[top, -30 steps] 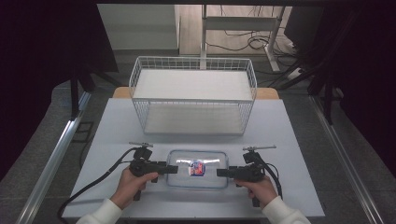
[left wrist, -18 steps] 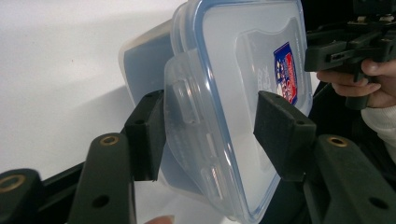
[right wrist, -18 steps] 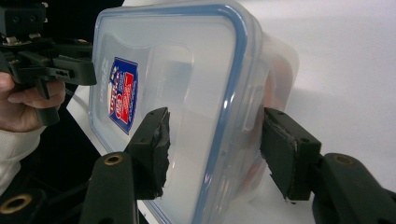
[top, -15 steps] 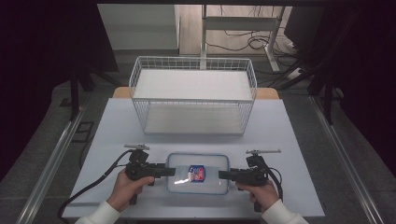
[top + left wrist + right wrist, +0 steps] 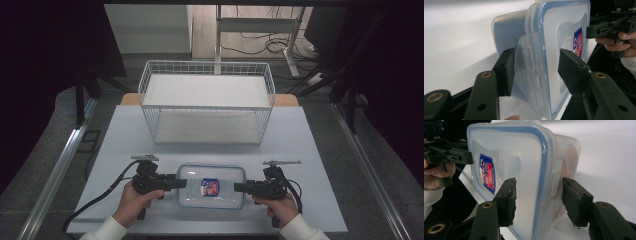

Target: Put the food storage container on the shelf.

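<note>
One pale grey table [image 5: 125, 150] is seen from above, set on a grey floor, with dark curtains hung at both sides and a desk frame with cables on the floor behind it. One white wire basket [image 5: 207, 107] is placed at the far half of the table, well ahead of both grippers.

One clear plastic container [image 5: 211, 186] with a blue-edged lid and a red and blue label is laid flat between the two grippers at the near edge. Two grippers are counted, each held in one hand.

One, the left gripper [image 5: 535, 72], is placed at the container's left end. Its jaws are spread apart, with the hinged side clip [image 5: 529, 72] of the lid between them; one jaw lies close against the clip, the other stands clear of the lid.

At the container's opposite end the right gripper [image 5: 539, 195] is placed, its jaws likewise parted, one over the lid and one beside the container's wall. Contact cannot be told there.
</note>
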